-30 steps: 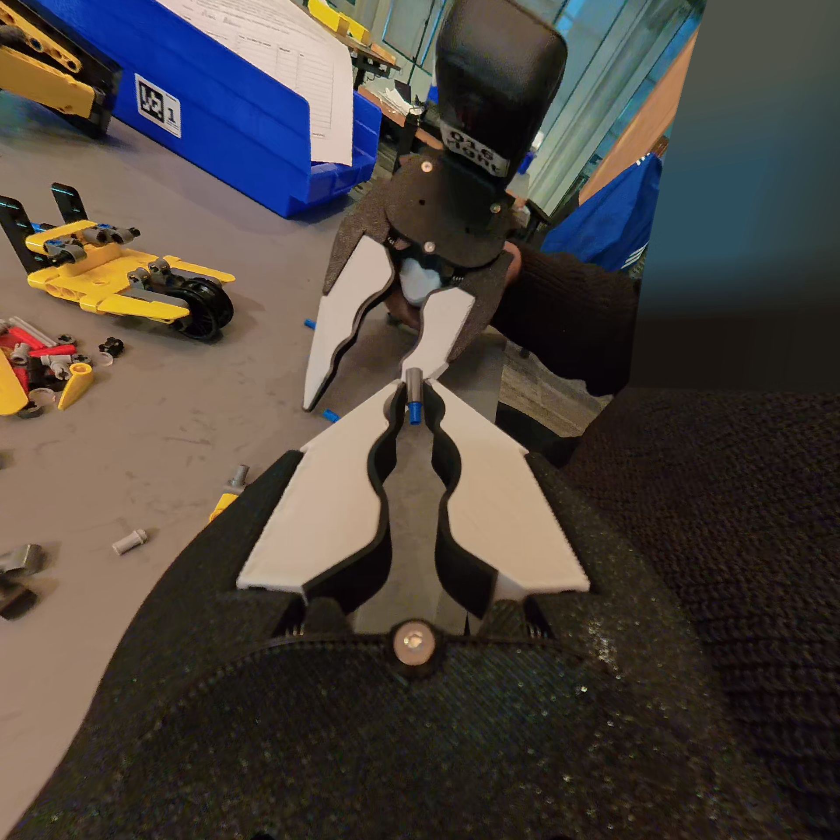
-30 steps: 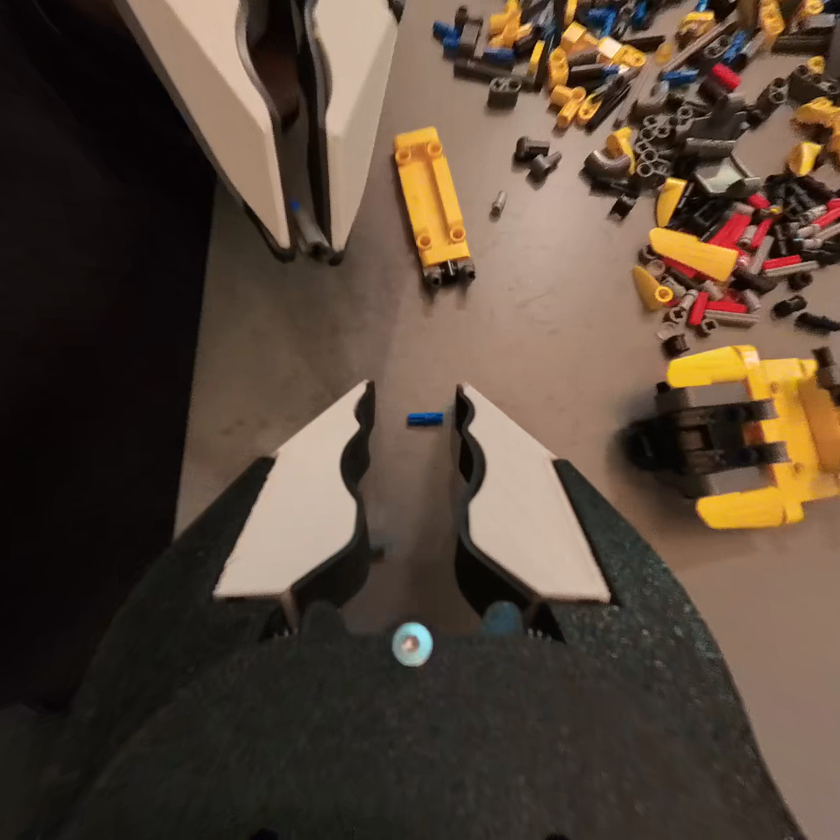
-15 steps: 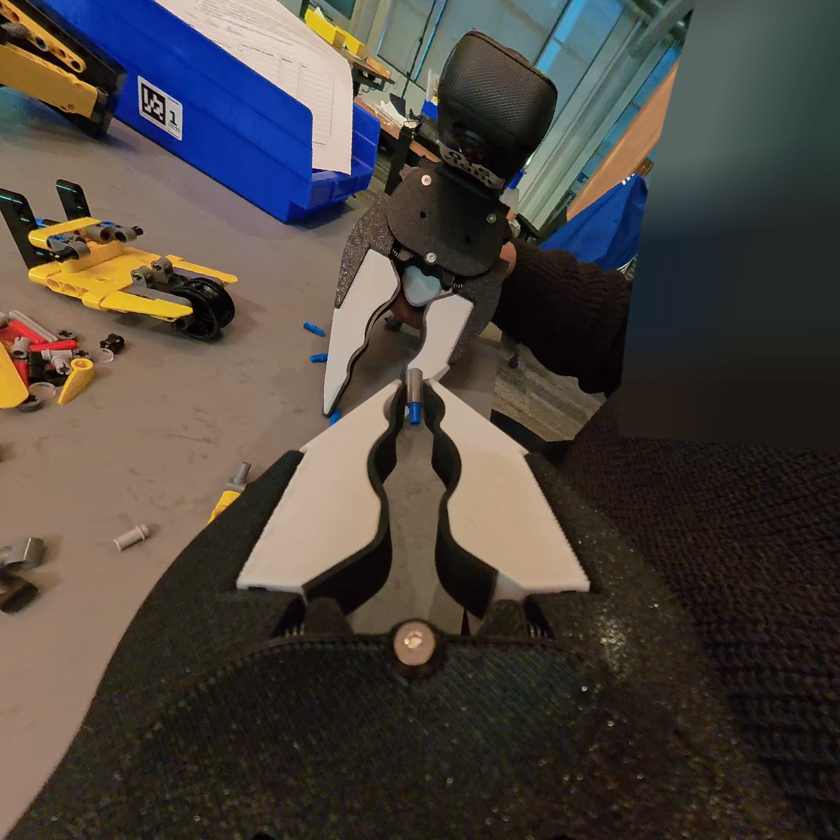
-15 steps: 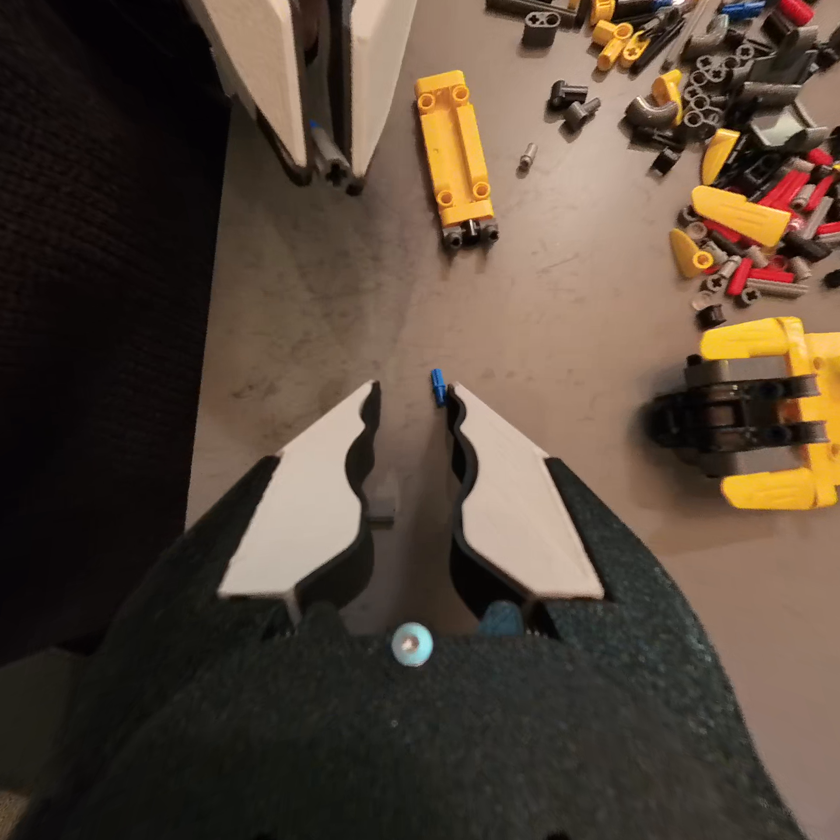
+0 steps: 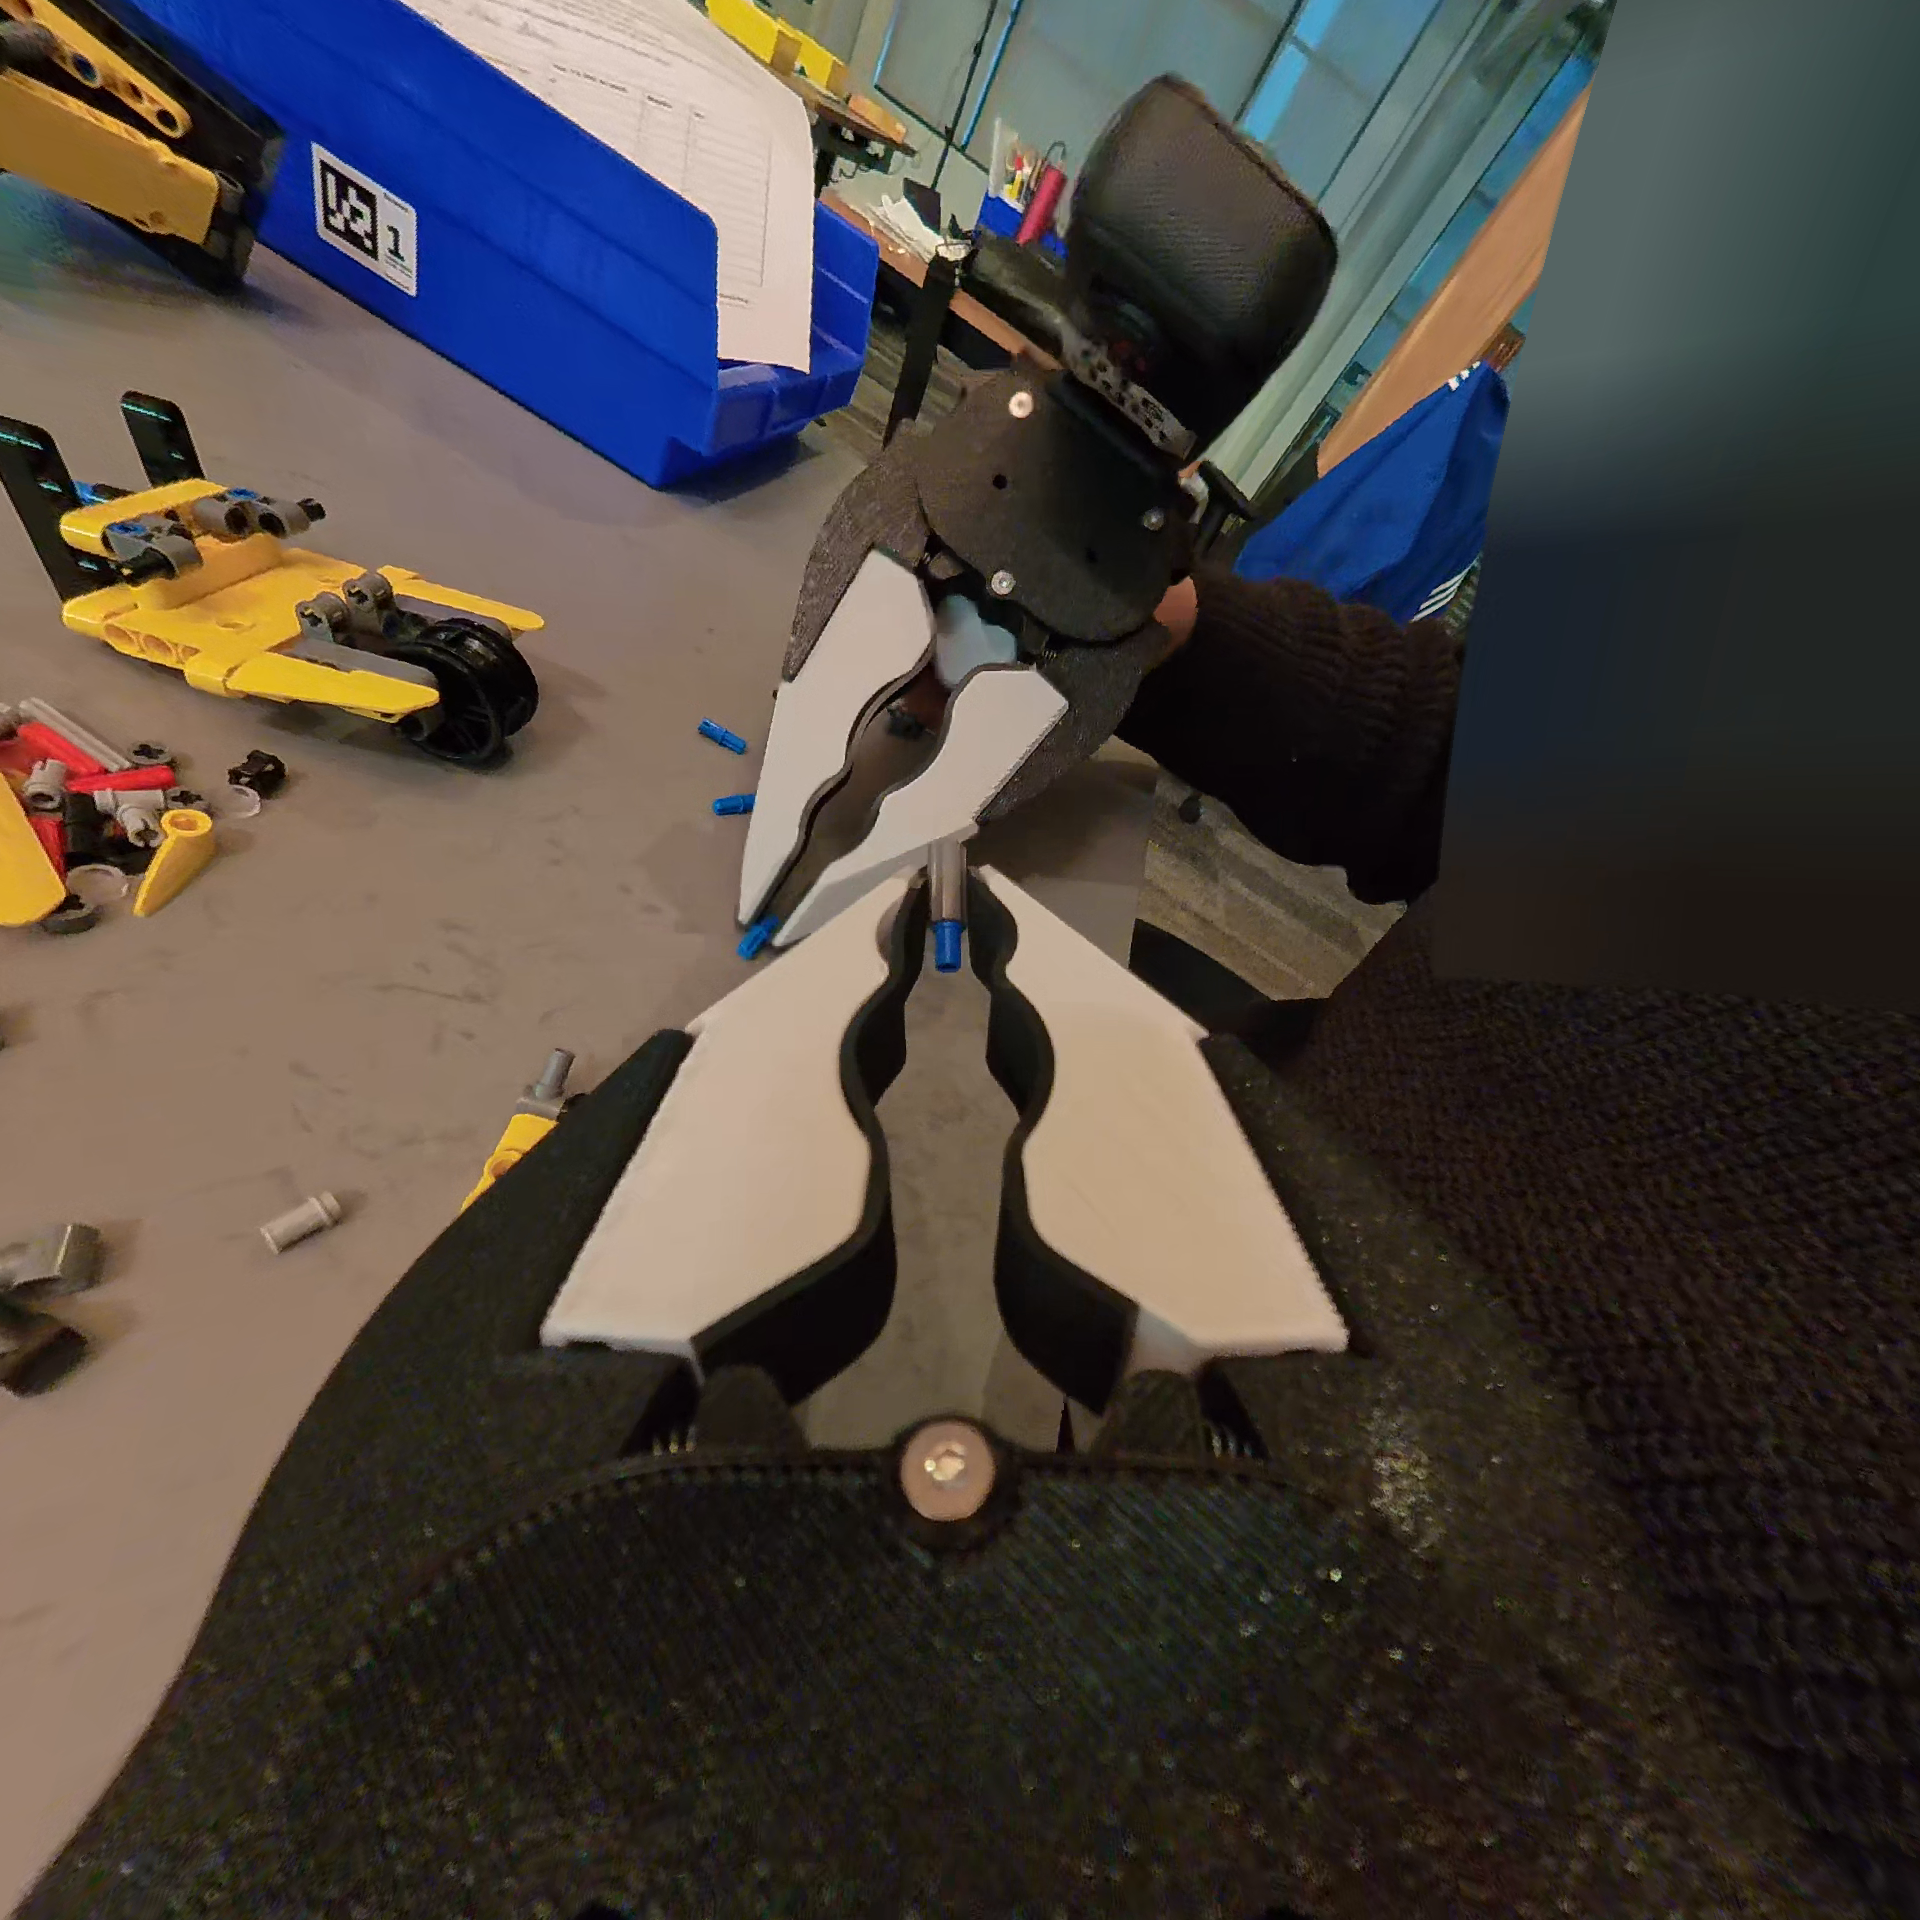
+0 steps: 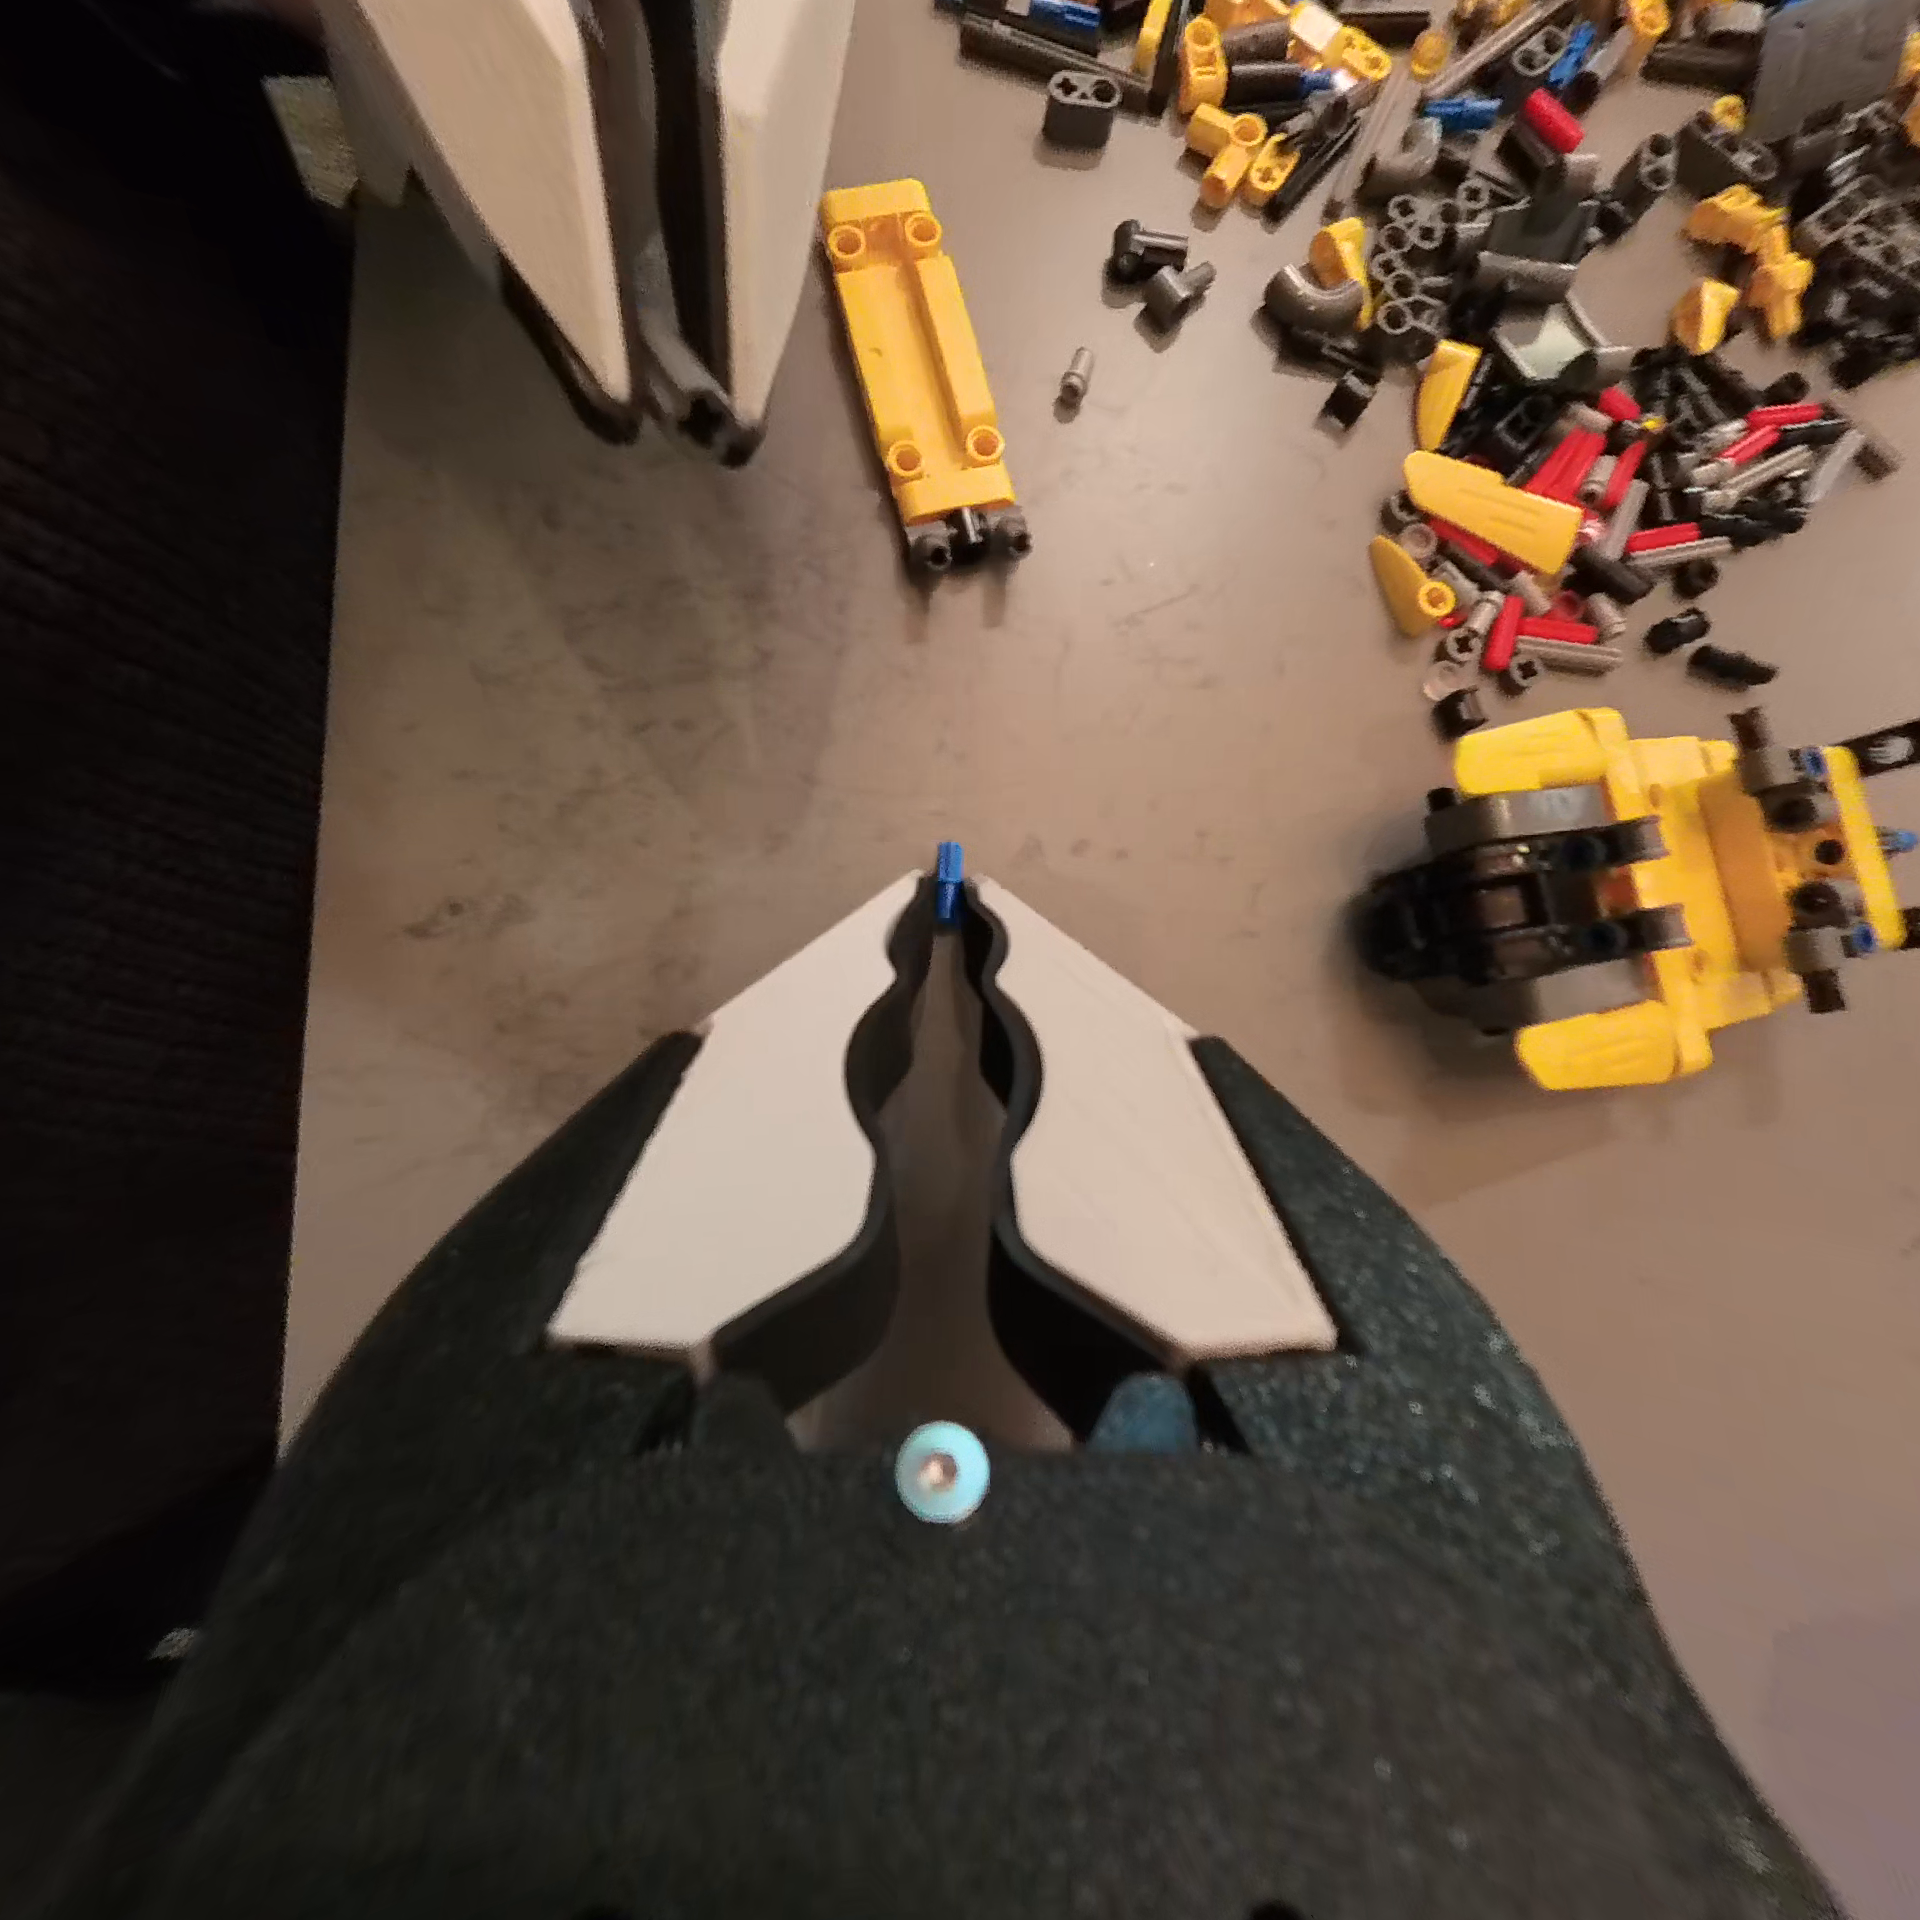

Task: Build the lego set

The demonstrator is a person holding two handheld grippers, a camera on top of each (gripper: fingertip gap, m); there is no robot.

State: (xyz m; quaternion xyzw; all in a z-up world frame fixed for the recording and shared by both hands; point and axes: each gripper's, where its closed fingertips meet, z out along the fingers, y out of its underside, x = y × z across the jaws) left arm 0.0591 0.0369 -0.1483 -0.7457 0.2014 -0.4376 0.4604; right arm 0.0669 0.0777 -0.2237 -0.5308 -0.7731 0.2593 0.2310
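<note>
My left gripper (image 5: 943, 881) is shut on a small grey connector with a blue pin in its end (image 5: 944, 909), held above the grey table (image 5: 416, 935). My right gripper (image 6: 945, 885) is shut on a small blue pin (image 6: 947, 868) at its tips, low over the table. In the left wrist view the right gripper (image 5: 771, 928) points down just ahead of my left fingertips, with the blue pin (image 5: 755, 937) at its tips. In the right wrist view the left gripper (image 6: 688, 416) hangs at the top left, holding the grey connector (image 6: 701, 410).
A blue bin (image 5: 540, 239) with a paper sheet stands at the back. A partly built yellow vehicle (image 5: 270, 613) (image 6: 1662, 894), a yellow panel (image 6: 920, 343) and a pile of loose pieces (image 6: 1558, 416) lie on the table. Two loose blue pins (image 5: 720, 736) lie near the right gripper. Across from one pair of fingers to the other is roughly 9 cm.
My right gripper was open around the blue pin on the table; it has now closed on it. My left gripper kept its hold and stayed nearly still.
</note>
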